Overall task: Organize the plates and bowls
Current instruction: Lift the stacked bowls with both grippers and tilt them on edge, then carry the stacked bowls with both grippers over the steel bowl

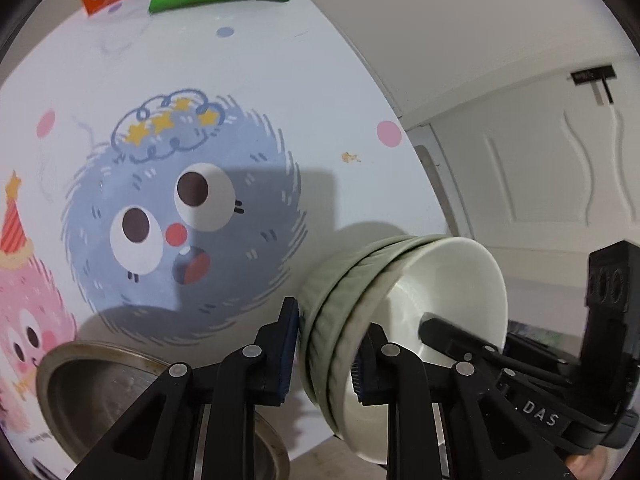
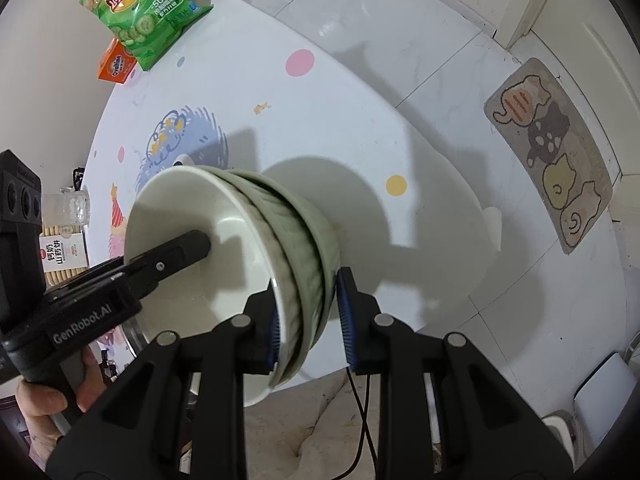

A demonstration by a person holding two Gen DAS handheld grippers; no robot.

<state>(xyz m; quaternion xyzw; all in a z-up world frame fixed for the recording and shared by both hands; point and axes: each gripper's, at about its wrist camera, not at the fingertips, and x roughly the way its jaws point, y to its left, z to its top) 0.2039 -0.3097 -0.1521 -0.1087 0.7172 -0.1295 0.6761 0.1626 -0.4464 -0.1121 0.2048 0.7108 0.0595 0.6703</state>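
Over the cartoon-printed desk (image 1: 248,60), both tools are clamping one tilted stack of green bowls (image 1: 340,320): left tool (image 1: 326,356) at lower centre, right tool (image 2: 308,320) likewise.

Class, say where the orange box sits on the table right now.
The orange box sits at the table's far edge, touching the green chip bag on the bag's left; both wrist views show it at top left.

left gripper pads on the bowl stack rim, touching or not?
Touching. Left wrist view: the left gripper straddles the bowl stack rim, one pad pressed on its green outer wall, the other inside, no gap visible.
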